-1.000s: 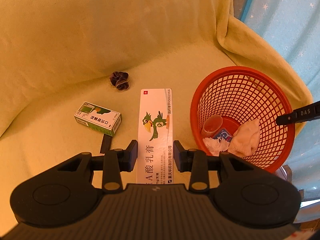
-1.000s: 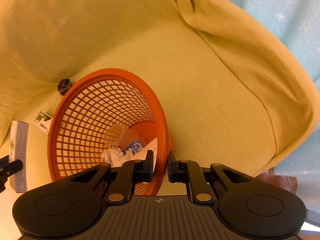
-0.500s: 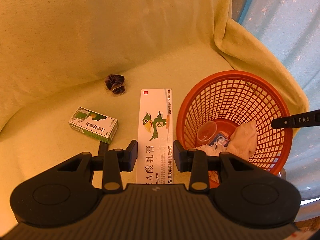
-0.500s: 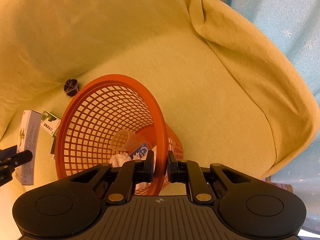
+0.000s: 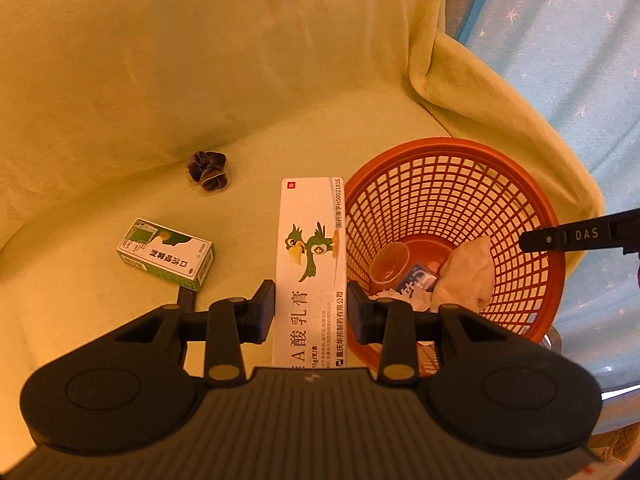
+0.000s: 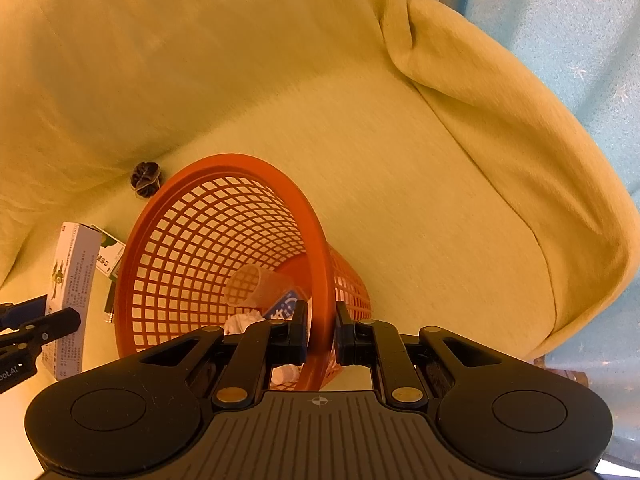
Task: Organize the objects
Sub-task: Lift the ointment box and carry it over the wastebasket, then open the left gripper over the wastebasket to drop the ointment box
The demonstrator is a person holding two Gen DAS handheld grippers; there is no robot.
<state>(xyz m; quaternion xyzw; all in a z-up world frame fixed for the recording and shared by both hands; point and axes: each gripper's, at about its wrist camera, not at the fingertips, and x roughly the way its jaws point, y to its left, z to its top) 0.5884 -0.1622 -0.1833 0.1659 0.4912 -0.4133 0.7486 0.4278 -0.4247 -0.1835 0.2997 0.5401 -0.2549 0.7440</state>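
1. Your left hand-held gripper (image 5: 311,307) clamps a long, flat cardboard ointment box (image 5: 312,248), held just left of the basket.
2. Your right hand-held gripper (image 6: 322,330) pinches the smooth rim of the round orange plastic lattice basket (image 6: 224,216).
3. Left of the basket lie a small green carton (image 5: 166,255) and a crinkled dark scrunchie (image 5: 208,170) on soft yellow fabric (image 5: 240,60).

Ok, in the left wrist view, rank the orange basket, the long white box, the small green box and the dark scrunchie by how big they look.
1. orange basket
2. long white box, though it is held close to the camera, which enlarges it
3. small green box
4. dark scrunchie, farthest away, so possibly understated
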